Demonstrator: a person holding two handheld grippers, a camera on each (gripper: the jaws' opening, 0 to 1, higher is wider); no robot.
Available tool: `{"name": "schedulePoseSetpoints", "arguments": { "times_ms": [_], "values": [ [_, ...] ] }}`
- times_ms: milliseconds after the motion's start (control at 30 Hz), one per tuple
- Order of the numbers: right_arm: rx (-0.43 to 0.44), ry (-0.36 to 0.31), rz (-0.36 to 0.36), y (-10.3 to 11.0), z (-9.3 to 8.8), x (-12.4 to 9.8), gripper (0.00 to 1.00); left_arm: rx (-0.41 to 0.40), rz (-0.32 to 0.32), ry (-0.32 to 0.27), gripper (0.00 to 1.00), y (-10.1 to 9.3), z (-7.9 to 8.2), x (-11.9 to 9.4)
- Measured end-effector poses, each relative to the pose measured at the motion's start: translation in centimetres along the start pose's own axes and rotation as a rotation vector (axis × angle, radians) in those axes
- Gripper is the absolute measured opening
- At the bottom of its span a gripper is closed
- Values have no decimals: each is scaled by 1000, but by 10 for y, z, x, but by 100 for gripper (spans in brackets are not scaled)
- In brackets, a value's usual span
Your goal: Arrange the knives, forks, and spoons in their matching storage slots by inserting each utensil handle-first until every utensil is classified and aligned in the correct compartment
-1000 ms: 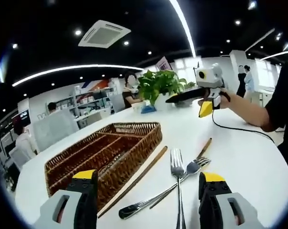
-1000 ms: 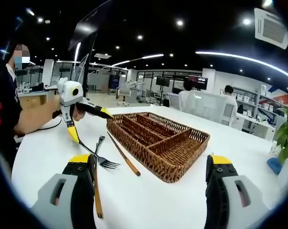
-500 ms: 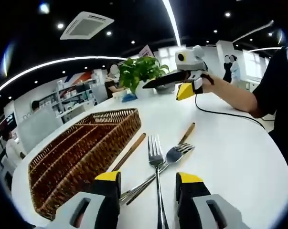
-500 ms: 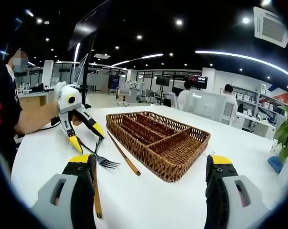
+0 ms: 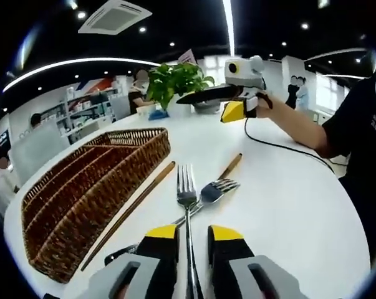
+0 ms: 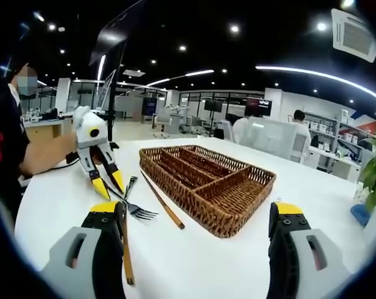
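In the left gripper view the left gripper (image 5: 191,240) has its jaws drawn nearly together around the handle of a steel fork (image 5: 187,205). The yellow tips sit just beside the handle on either side; whether they press on it cannot be told. The fork lies on the white desk (image 5: 287,205), long axis running straight away from the jaws, tines pointing far.

A second fork (image 5: 214,190) with a wooden handle lies just right of it, crossed over, tines near and left, handle pointing far right. Left of both, a wooden chopstick (image 5: 138,208) runs diagonally along the near edge of the wicker tray (image 5: 81,193), which stands on the left of the desk with its long slots running near to far.

In the right gripper view the right gripper (image 6: 197,249) has its jaws spread wide, holding nothing, a wooden handle (image 6: 125,249) lying beside its left jaw.
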State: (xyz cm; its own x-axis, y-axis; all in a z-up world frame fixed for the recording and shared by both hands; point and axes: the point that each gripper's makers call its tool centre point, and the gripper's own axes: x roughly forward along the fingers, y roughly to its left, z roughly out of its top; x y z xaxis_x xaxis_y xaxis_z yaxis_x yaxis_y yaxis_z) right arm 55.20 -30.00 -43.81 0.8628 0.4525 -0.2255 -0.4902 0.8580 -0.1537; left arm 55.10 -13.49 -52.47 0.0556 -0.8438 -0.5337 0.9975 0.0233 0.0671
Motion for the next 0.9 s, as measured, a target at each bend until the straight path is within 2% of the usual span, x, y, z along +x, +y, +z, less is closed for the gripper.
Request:
{"name": "schedulePoseSetpoints", "arguments": {
  "times_ms": [200, 400, 467, 667, 900],
  "values": [
    [-5, -2, 2, 1, 1, 0, 99, -33, -20, 27, 13, -4, -6, 2],
    [-13, 3, 9, 3, 0, 1, 99, -50, -13, 16, 8, -3, -3, 8],
    [-13, 2, 10, 4, 1, 1, 99, -10, 4, 10, 4, -2, -1, 8],
    [-14, 4, 11, 4, 0, 2, 99, 64, 25, 19, 3, -2, -1, 6],
    [-13, 4, 15, 5, 0, 2, 99, 69, 29, -14, 3, 0, 6, 2]
  ]
}}
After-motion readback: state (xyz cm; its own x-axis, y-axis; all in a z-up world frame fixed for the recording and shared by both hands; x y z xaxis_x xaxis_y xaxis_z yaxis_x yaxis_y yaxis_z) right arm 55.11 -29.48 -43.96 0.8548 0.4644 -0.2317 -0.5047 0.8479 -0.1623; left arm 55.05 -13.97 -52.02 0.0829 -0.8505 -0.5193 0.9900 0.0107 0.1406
